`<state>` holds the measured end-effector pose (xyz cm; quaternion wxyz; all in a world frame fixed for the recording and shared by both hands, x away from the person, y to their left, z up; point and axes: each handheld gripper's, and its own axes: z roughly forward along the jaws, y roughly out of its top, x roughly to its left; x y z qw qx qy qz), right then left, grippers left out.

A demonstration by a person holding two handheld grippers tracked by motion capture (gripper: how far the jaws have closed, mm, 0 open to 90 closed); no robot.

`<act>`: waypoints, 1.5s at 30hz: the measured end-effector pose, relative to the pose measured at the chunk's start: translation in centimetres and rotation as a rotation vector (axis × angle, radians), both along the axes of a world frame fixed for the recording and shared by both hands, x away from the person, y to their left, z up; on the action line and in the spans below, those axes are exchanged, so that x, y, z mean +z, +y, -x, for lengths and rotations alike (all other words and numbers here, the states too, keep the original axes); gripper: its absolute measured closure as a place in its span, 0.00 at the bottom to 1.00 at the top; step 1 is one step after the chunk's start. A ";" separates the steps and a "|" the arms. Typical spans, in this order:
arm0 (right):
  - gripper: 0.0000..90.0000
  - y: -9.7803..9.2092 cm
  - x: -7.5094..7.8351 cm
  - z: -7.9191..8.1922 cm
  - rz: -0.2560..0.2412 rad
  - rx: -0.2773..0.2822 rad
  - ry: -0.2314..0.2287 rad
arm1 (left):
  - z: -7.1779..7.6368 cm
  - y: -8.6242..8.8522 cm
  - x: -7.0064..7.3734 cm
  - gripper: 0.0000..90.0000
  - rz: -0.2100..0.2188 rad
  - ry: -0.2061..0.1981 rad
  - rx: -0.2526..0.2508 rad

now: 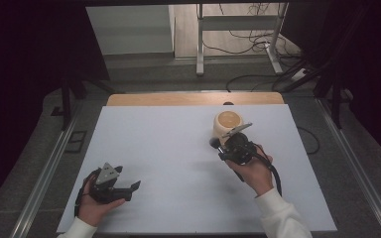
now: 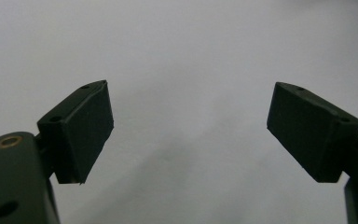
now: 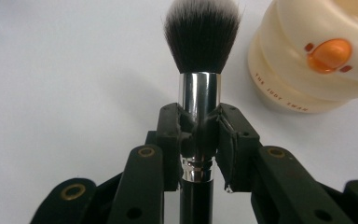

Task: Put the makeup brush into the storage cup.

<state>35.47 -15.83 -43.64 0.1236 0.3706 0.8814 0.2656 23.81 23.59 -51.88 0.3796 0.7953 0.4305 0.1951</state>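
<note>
White bench [image 1: 178, 163] top, wooden strip [image 1: 193, 98] along its far edge. Grey floor [image 1: 144, 74] beyond carries a metal frame stand [image 1: 238, 22] and loose black cables [image 1: 258, 47]. Dark curtains [image 1: 25, 74] flank both sides.

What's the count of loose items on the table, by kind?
Makeup brush, clamped in the right gripper: 1
Cream cup with an orange mark: 1
Total: 2
The left gripper is open, holding nothing.

Dark-bristled, silver-ferruled makeup brush [image 3: 199, 88] stands upright beside cream cup [image 3: 317, 60].
</note>
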 end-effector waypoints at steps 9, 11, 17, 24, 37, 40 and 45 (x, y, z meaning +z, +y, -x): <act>0.80 -0.8 0.8 0.0 -0.061 -0.013 -0.029 | 0.0 -0.1 0.0 0.17 -0.001 0.000 -0.002; 0.80 -1.0 1.0 0.0 -0.071 -0.013 -0.037 | 0.0 -0.1 0.0 0.17 0.000 0.000 -0.002; 0.80 -1.4 1.7 0.2 -0.112 -0.019 -0.066 | 0.0 -0.1 0.0 0.17 -0.002 0.001 -0.004; 0.80 -1.9 2.4 0.2 -0.155 -0.026 -0.098 | 0.0 -0.1 0.0 0.17 -0.001 0.002 -0.003; 0.80 -3.0 4.0 0.1 -0.231 -0.042 -0.154 | -0.1 0.0 0.0 0.17 -0.005 0.000 -0.006; 0.80 -3.3 4.3 0.0 -0.246 -0.047 -0.170 | -0.1 0.0 0.0 0.17 -0.004 0.000 -0.005; 0.79 -3.5 4.6 -0.2 -0.262 -0.048 -0.181 | -0.1 0.0 0.0 0.17 -0.004 0.001 -0.005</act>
